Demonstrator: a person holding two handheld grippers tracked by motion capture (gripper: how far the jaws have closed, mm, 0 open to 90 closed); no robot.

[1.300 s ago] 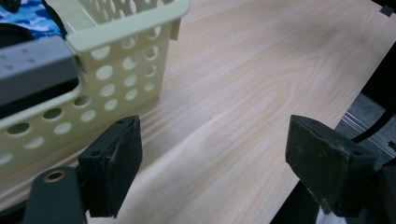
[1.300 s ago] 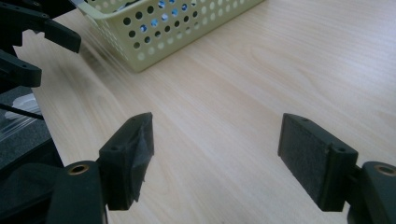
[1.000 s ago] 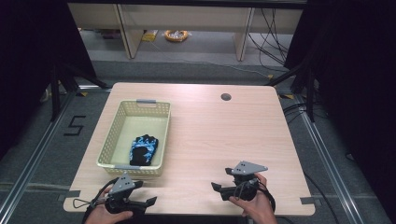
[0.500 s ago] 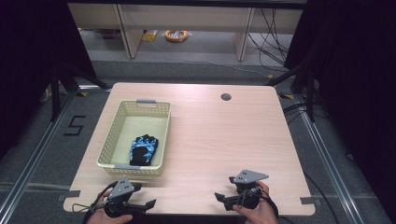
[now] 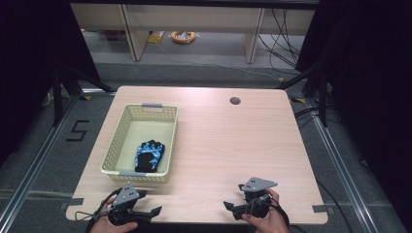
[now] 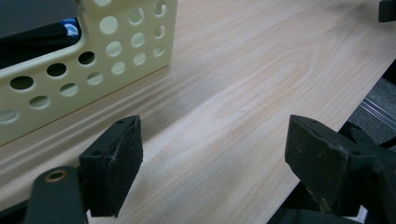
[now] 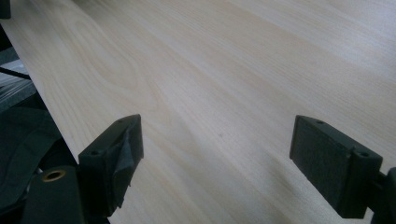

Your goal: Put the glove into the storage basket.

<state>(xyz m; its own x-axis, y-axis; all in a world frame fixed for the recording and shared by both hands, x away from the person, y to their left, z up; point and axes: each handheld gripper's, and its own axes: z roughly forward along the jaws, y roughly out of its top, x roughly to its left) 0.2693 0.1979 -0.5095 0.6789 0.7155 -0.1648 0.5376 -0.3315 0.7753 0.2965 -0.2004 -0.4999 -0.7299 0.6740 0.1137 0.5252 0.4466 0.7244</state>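
One glove [image 5: 149,156] lies inside the basket [image 5: 116,145], grippers apart.

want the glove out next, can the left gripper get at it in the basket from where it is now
Probably yes. The left gripper is open just outside the basket's near wall, and the glove lies uncovered at the near end. The wall blocks a level approach, so it would have to lift and come down from above.

Orange coil [image 5: 183,36], perhaps cable, on floor beyond table [image 5: 233,145].
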